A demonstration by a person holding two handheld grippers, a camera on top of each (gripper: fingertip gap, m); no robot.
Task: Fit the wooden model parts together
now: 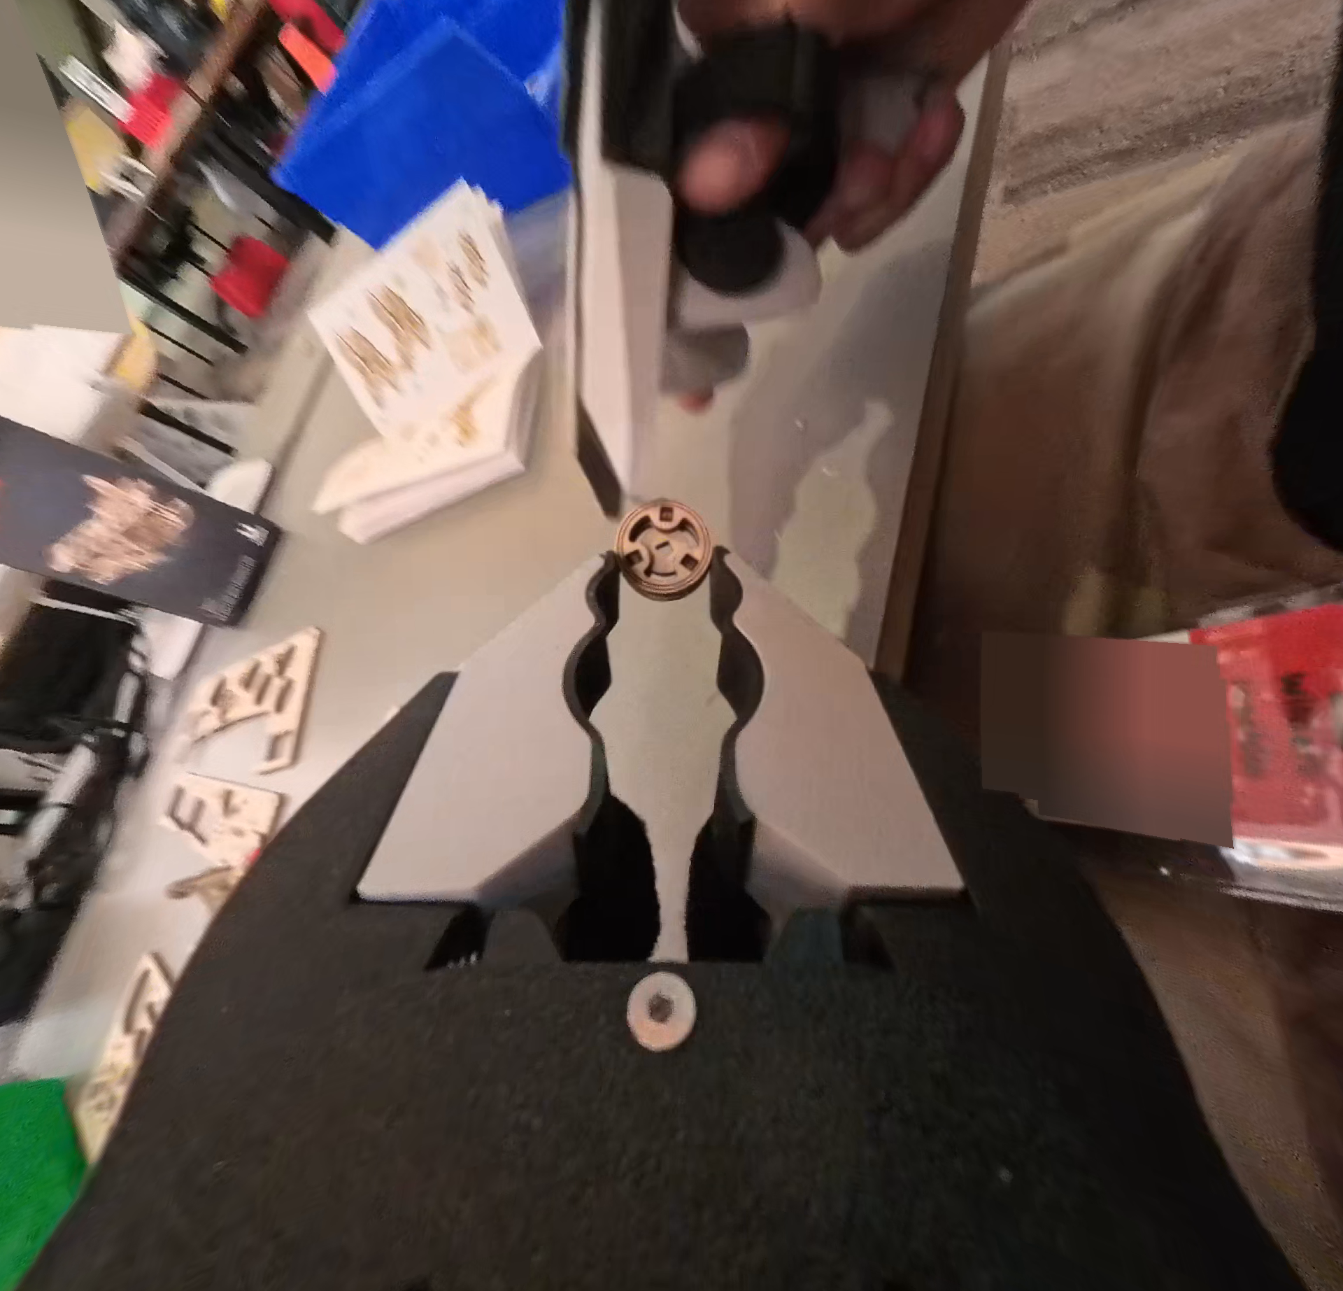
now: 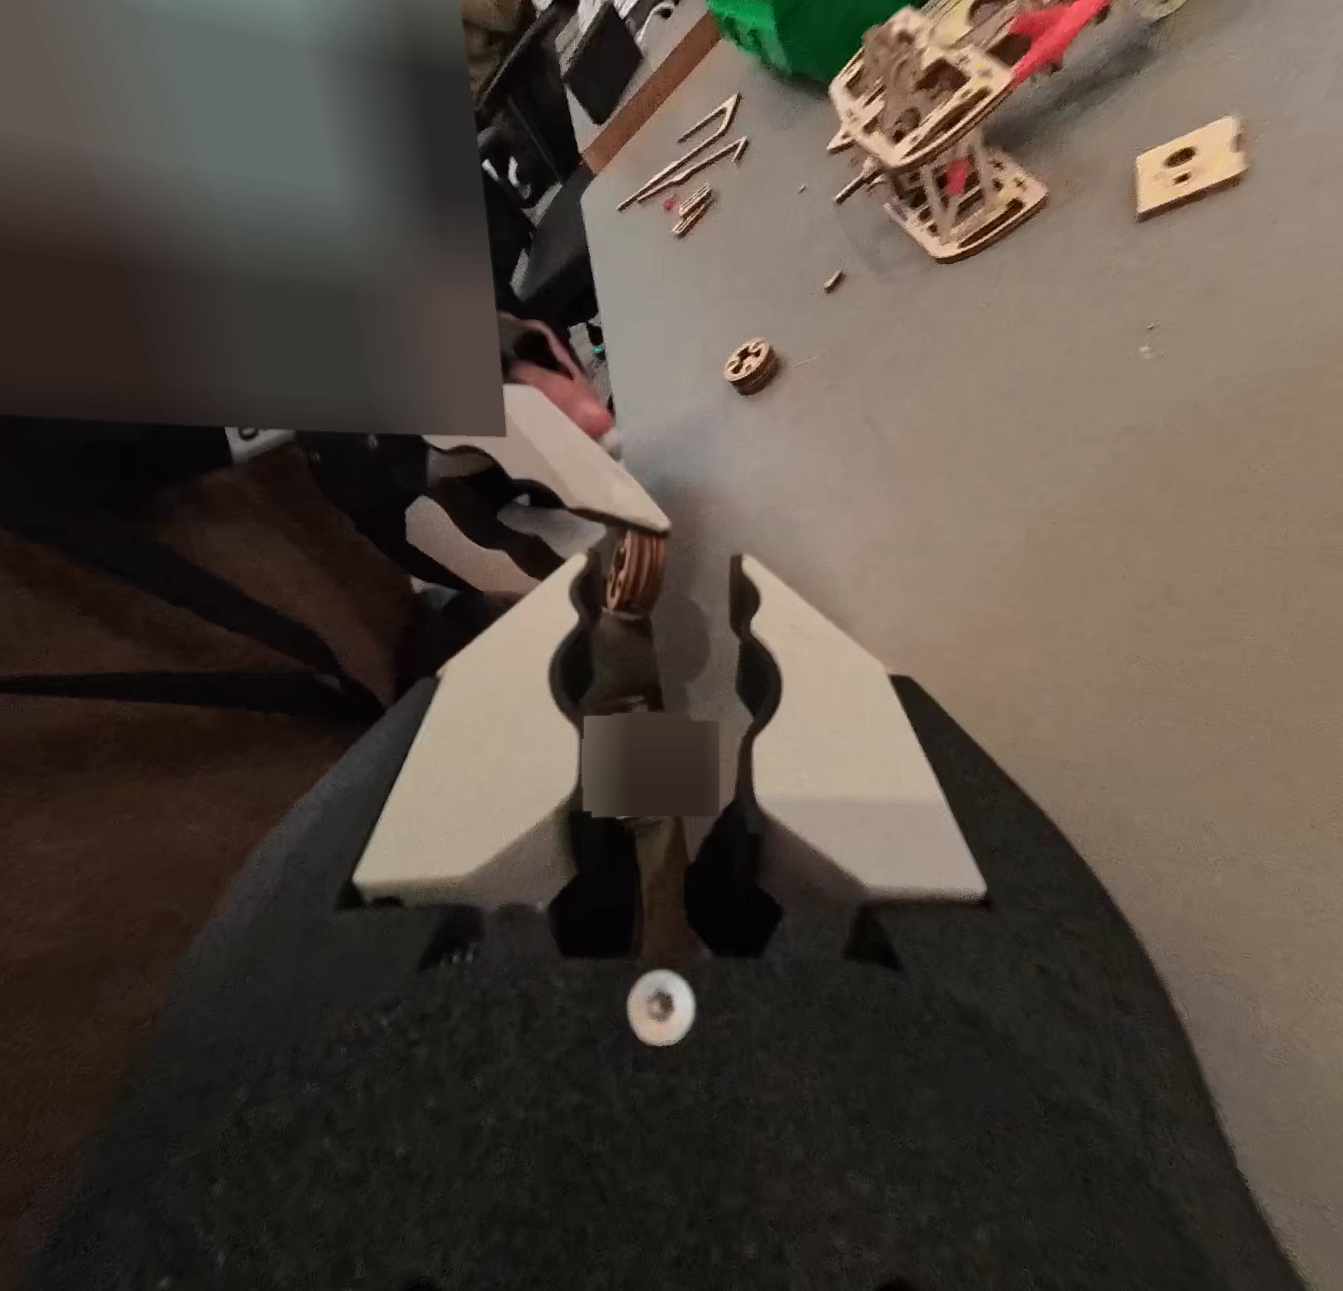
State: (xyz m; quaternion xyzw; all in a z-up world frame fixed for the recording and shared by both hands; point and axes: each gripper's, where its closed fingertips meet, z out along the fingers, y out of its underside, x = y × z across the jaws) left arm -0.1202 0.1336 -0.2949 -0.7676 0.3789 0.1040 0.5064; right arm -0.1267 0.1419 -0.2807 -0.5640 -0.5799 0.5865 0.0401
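- Wheel (image 1: 662, 560): small, round, layered brown wood with cut-out slots, pinched at my left gripper (image 1: 663, 562) tips, above the table (image 1: 836, 384).
- My right gripper (image 2: 665, 565) is spread, empty, beside the wheel.
- Second wheel (image 2: 751, 367) lies on the table, well apart.

Both tools are showing the same build: the left gripper (image 1: 663, 565) and right gripper (image 2: 665, 565) are each wearing pale grey fingers (image 1: 509, 747) with wavy black inner edges, on a grainy black body with one silver screw (image 1: 660, 1012).

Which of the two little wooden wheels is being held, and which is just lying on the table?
The wheel between the left gripper's fingertips is held; the other wheel lies loose on the table.
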